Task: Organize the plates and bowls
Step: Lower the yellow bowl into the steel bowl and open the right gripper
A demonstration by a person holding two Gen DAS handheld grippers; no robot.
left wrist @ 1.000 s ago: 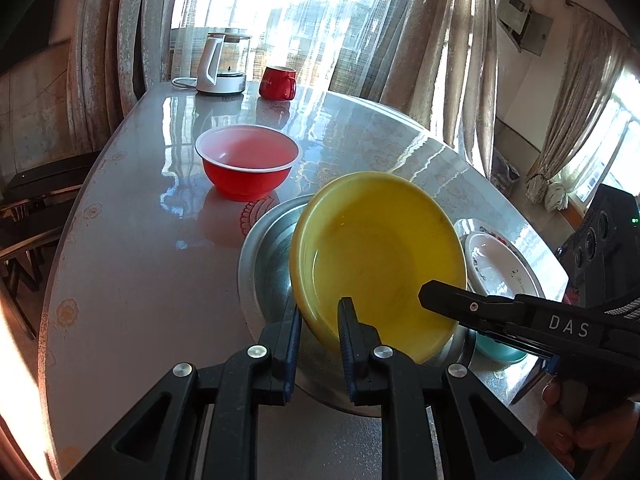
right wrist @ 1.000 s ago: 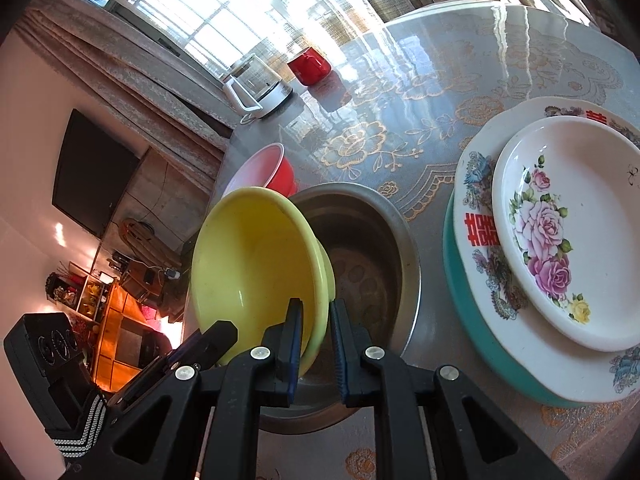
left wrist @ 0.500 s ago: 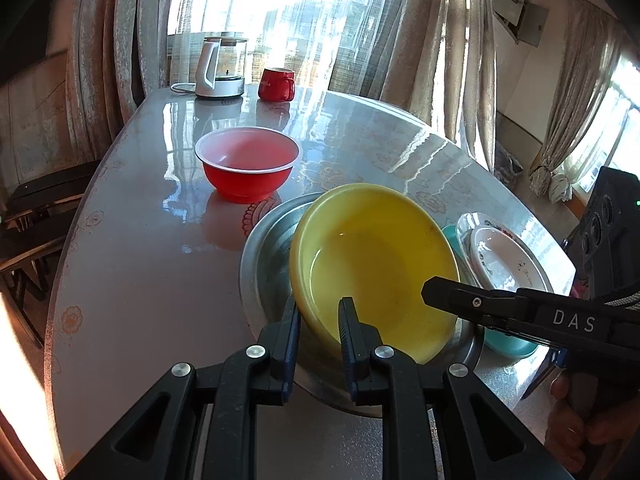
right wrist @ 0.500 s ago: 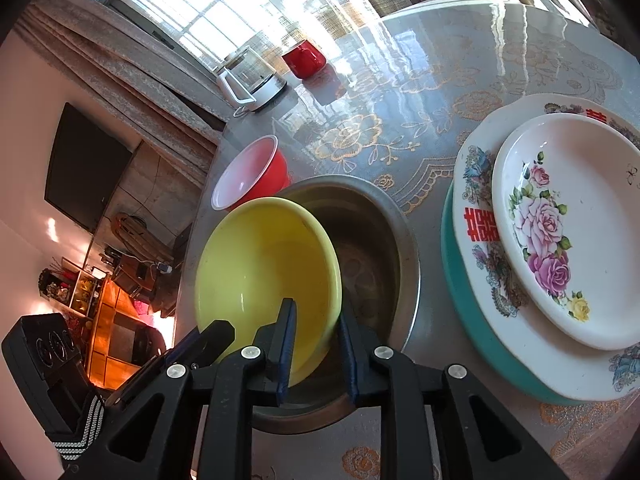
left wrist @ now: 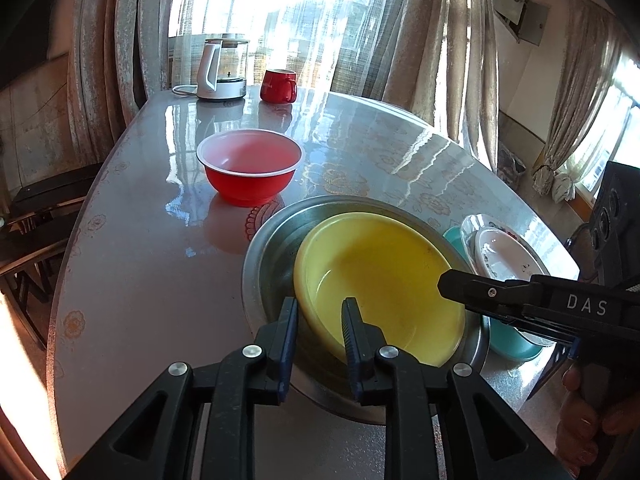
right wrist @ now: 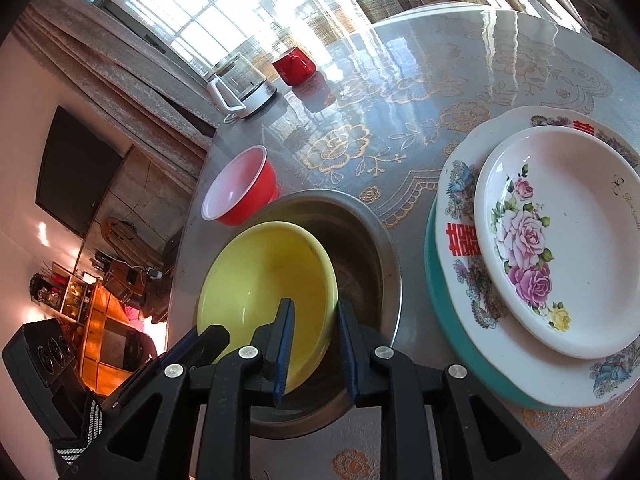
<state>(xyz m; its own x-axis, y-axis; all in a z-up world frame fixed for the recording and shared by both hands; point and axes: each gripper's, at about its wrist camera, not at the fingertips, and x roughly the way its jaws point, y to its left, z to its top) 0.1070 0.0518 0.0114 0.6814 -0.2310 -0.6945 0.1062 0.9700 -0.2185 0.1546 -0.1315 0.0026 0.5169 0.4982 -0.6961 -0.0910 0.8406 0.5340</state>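
Note:
A yellow bowl (left wrist: 384, 280) lies slightly tilted inside a wide steel basin (left wrist: 272, 248) on the round table. My left gripper (left wrist: 320, 320) straddles the bowl's near rim; its jaws are opening and the pads no longer press on the rim. My right gripper (right wrist: 315, 320) straddles the opposite rim of the yellow bowl (right wrist: 264, 280), one finger inside and one outside, also opening with a gap showing. A red bowl (left wrist: 248, 160) stands just beyond the basin. Stacked flowered plates (right wrist: 552, 240) rest on a teal plate (right wrist: 436, 300) to the basin's right.
A glass kettle (left wrist: 220, 72) and a red mug (left wrist: 278, 86) stand at the table's far edge by the curtains. A person's hand (left wrist: 588, 428) holds the right gripper at the lower right. Dark chairs (left wrist: 36, 220) stand along the table's left side.
The yellow bowl, tipped up on its edge before, has come down into the steel basin. The jaws of both grippers have widened around its rim.

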